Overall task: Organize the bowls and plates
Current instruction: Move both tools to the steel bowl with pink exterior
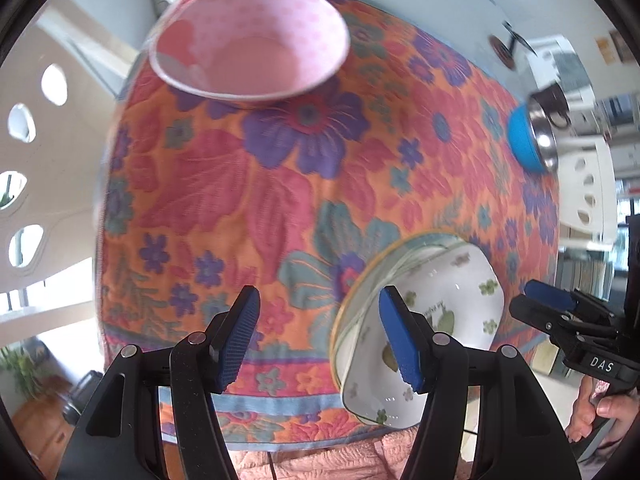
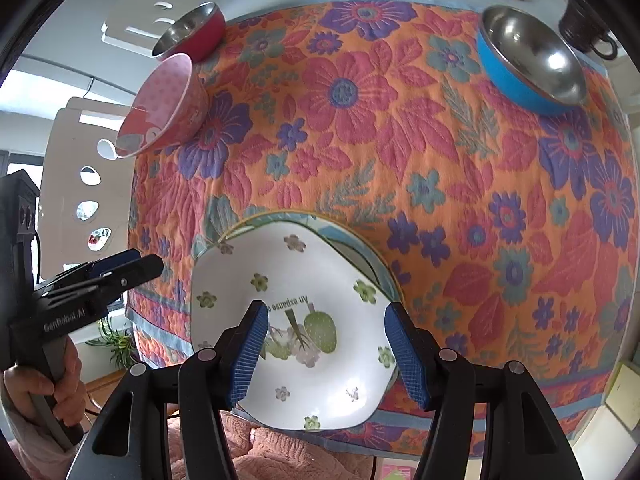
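On the near edge of the quilted floral tablecloth (image 2: 400,128): white rounded-square plate (image 2: 304,320), glossy, printed with green fruit and small flowers, stacked on a round clear glass plate (image 2: 360,252) with a thin gold rim. Cloth is woven, orange ground, red and purple blooms, stitched relief.

Far left: pink bowl (image 1: 248,40), conical, dotted pattern inside, smooth glaze. Behind it a red bowl (image 2: 188,32) with a steel lining. Far right: blue bowl (image 2: 528,60), also polished steel inside. Dark brown cup (image 2: 584,24) just beyond it, off the cloth.

Left gripper (image 1: 318,340) hovers above the cloth beside the plates, jaws apart, nothing between the ribbed blue pads. Right gripper (image 2: 326,352) hangs over the white plate, jaws likewise spread and empty
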A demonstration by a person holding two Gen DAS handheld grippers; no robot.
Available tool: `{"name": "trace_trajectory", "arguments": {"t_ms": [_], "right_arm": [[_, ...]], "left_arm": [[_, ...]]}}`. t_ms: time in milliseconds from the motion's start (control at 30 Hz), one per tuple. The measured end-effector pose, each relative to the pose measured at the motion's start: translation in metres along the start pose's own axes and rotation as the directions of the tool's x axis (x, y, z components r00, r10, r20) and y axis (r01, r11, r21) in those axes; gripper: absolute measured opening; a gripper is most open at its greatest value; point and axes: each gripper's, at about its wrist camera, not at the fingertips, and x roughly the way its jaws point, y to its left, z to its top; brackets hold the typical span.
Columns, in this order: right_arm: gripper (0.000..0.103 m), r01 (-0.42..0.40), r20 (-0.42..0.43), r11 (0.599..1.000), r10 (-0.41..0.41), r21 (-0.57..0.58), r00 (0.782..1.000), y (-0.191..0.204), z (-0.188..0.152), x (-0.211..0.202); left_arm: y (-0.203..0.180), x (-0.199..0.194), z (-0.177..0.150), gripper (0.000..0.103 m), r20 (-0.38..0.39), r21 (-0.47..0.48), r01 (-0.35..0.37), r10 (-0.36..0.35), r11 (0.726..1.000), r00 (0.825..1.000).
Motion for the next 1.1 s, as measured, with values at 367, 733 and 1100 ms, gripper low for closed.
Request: {"name": "trace_trajectory", "arguments": {"t_ms": [367, 733, 1100], "right_arm": [[0.059, -0.029, 0.001, 0.991, 0.029, -0.133, 1.0, 0.038, 0.05, -0.008], [0.059, -0.149, 0.068, 0.959, 0.17, -0.24, 0.983, 0.095, 0.132, -0.036], [0.059, -0.321, 0.134, 0.933, 0.344, -0.164, 0.93, 0.109, 0.22, -0.032]], "left_arm": [[0.026, -0.017, 0.024, 0.06, 0.053, -0.106, 0.008, -0.003, 0.994, 0.999], [0.052, -0.055, 0.088, 0.06, 0.146, -0.153, -0.013, 0.035, 0.988, 0.989], [0.074, -0.068, 0.179, 0.06, 0.212, -0.178, -0.006, 0.044, 0.984, 0.976]]}}
